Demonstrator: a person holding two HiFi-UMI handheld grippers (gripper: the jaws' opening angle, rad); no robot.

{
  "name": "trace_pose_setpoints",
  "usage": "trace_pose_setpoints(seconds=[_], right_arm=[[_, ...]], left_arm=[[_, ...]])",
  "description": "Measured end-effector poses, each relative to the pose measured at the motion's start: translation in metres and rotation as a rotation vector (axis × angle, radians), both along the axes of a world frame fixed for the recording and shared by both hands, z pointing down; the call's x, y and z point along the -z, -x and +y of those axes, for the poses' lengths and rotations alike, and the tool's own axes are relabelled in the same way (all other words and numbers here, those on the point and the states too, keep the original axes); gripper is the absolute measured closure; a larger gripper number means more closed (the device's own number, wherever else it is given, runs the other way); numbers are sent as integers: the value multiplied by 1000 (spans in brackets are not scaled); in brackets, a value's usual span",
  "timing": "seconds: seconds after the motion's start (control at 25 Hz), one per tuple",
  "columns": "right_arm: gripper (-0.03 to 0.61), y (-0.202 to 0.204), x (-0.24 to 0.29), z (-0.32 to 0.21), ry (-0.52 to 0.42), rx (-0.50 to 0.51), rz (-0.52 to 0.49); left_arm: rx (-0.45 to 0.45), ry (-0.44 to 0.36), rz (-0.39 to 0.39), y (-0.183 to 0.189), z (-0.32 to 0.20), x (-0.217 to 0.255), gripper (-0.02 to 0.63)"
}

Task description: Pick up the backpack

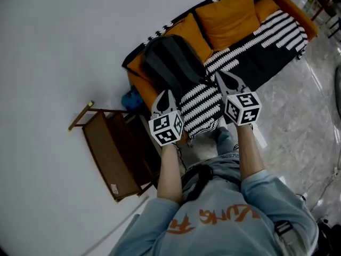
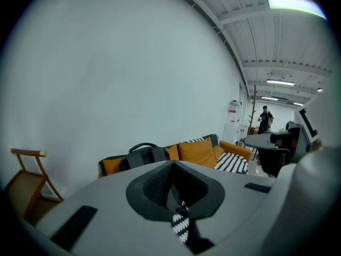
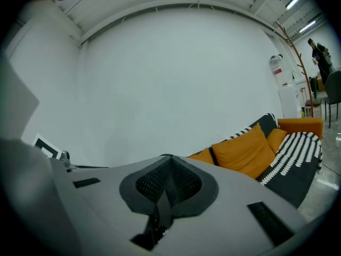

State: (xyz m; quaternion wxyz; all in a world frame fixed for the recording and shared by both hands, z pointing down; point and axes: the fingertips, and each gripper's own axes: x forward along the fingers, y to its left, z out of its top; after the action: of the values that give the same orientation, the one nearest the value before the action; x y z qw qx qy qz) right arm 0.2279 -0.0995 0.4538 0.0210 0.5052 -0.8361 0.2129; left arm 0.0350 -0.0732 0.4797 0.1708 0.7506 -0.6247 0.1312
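Observation:
The dark grey backpack [image 1: 169,63] stands upright on the left end of the orange sofa [image 1: 290,7], leaning against the back cushions. In the left gripper view the backpack [image 2: 143,155] shows its top handle just beyond the jaws. My left gripper [image 1: 165,94] is shut and empty, short of the backpack's lower front. My right gripper [image 1: 220,75] is shut and empty too, to the right of the backpack over the black-and-white striped blanket [image 1: 205,103]. Both sets of pads are pressed together in the left gripper [image 2: 173,167] and right gripper [image 3: 169,164] views.
Orange cushions [image 1: 229,15] fill the sofa's back. A wooden folding rack [image 1: 109,156] stands to the left by the white wall, with a blue thing [image 1: 131,99] between it and the sofa. A person [image 2: 265,118] stands far off beside a coat stand [image 2: 253,108].

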Motion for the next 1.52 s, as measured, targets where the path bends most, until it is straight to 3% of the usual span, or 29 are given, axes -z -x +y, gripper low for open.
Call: trace_pose_setpoints(seconds=[0.24, 0.44, 0.72, 0.92, 1.52], right_arm=[[581, -17, 2, -64, -18, 42, 48], [581, -13, -9, -108, -2, 89, 39], [581, 63, -33, -125, 70, 250, 20], [581, 111, -61, -120, 122, 348, 66], [581, 175, -74, -162, 144, 377, 201]], left_arm=[[17, -45, 13, -24, -64, 19, 594], [48, -26, 23, -30, -87, 6, 594], [178, 53, 31, 23, -76, -15, 594], [246, 102, 85, 57, -72, -45, 594], [239, 107, 264, 110, -136, -82, 594]])
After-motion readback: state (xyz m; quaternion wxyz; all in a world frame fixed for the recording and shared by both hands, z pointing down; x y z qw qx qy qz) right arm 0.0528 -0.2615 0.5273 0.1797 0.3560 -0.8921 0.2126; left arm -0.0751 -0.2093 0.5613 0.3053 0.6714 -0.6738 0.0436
